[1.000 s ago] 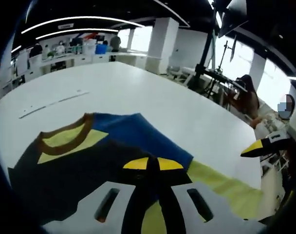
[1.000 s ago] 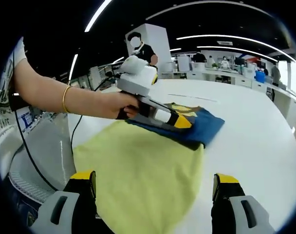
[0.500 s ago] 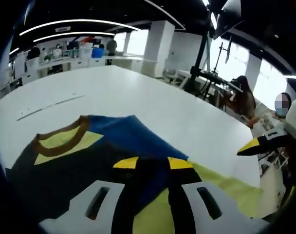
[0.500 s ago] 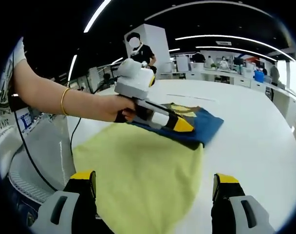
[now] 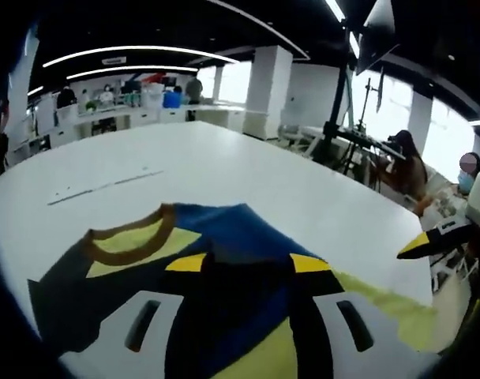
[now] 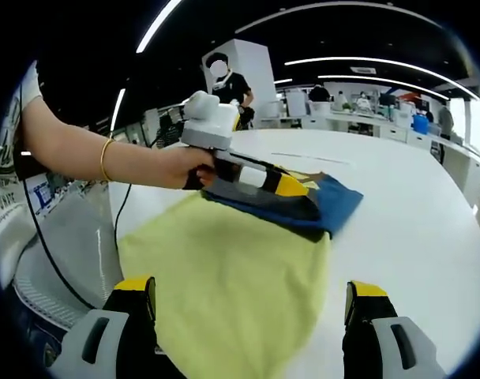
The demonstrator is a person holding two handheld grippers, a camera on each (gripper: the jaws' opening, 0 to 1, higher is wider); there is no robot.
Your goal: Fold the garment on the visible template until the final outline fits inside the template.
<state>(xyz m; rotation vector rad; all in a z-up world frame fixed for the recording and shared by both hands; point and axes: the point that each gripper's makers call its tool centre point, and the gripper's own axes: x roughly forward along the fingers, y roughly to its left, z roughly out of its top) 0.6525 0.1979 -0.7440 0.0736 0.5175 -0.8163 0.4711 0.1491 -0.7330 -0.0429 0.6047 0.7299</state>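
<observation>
Left gripper [image 5: 240, 264] jaws had parted, off the garment [image 5: 224, 237] at lower centre, from pinched; right gripper [image 6: 252, 296] jaws stayed wide apart, holding nothing.

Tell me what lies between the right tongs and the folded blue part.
Yellow garment cloth covers the table from the open right tongs to the blue fold, in the right gripper view.

white table [image 5: 224, 158], background desks [image 5: 121, 99]
</observation>
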